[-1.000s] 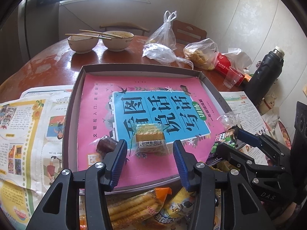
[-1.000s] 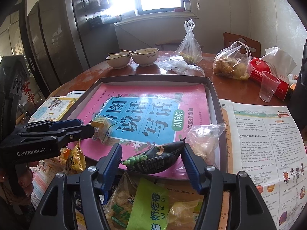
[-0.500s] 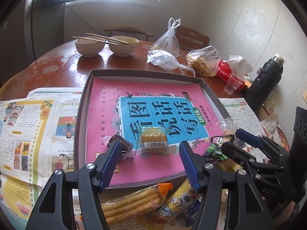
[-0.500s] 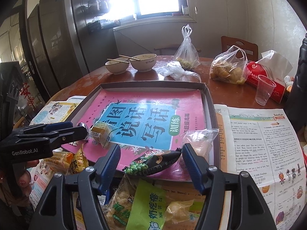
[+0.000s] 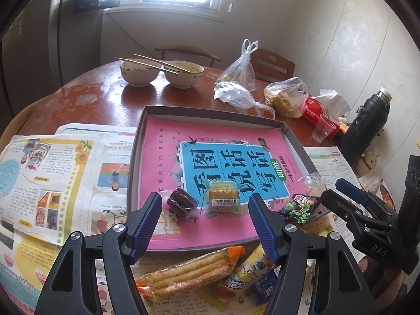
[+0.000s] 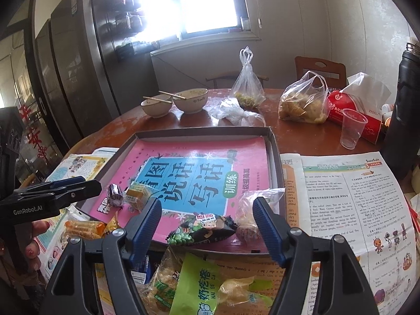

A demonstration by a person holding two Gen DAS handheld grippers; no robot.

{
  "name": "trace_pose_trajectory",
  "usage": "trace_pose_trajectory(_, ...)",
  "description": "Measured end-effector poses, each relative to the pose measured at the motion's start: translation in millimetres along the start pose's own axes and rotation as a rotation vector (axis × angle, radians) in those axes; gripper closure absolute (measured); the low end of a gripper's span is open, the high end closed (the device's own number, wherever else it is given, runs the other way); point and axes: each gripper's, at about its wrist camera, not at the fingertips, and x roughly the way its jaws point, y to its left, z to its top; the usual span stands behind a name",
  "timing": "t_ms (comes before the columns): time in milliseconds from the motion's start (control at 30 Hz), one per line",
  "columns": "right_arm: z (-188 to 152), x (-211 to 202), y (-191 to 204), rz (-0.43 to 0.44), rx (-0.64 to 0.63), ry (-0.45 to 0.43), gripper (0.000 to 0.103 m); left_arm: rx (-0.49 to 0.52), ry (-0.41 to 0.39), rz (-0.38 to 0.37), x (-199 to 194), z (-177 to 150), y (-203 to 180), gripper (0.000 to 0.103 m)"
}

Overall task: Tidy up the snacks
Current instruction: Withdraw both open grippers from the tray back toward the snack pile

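Note:
A shallow grey tray lined with a pink and blue book cover holds a dark round wrapped sweet, a yellow wrapped cake and a black and green pea packet. My left gripper hovers just short of the cake. Its jaws are opening and the pads touch nothing. My right gripper hangs over the pea packet. Its jaws are opening too, and the packet lies free on the tray between the fingers. A clear bag of sweets rests at the tray's right corner.
Loose snack packets lie in front of the tray: a stick biscuit pack and a green packet. Newspapers flank the tray. Two bowls with chopsticks, plastic bags, a plastic cup and a black flask stand behind.
Both grippers' jaws have spread wider. The left gripper has drawn back and up from the yellow cake. The pea packet has settled flat on the tray. The dark sweet shows more fully.

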Motion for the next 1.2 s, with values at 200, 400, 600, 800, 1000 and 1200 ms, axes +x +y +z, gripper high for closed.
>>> trace_pose_trajectory(200, 2.4, -5.5, 1.3, 0.009, 0.009, -0.017, 0.029, -0.003, -0.029, -0.005, -12.6, 1.0, 0.2, 0.029)
trace_pose_trajectory(400, 4.4, -12.5, 4.2, 0.020, 0.009, -0.036, 0.028, 0.005, -0.046, -0.013, -22.5, 0.5, -3.5, 0.028)
trace_pose_trajectory(600, 5.7, -23.3, 7.8, 0.028, 0.001, -0.060, 0.026, 0.021, -0.069, -0.019, -33.8, -2.2, -8.3, 0.027)
trace_pose_trajectory(800, 6.7, -32.4, 9.7, 0.033, -0.002, -0.074, 0.024, 0.029, -0.089, -0.014, -44.3, -2.5, -12.0, 0.025)
trace_pose_trajectory(1000, 6.9, -44.3, 8.2, 0.032, -0.005, -0.089, 0.023, 0.037, -0.103, -0.011, -55.1, -4.6, -13.5, 0.025)
trace_pose_trajectory(1200, 5.5, -55.3, 10.4, 0.028, -0.017, -0.102, 0.021, 0.047, -0.111, -0.010, -64.7, -7.4, -16.6, 0.025)
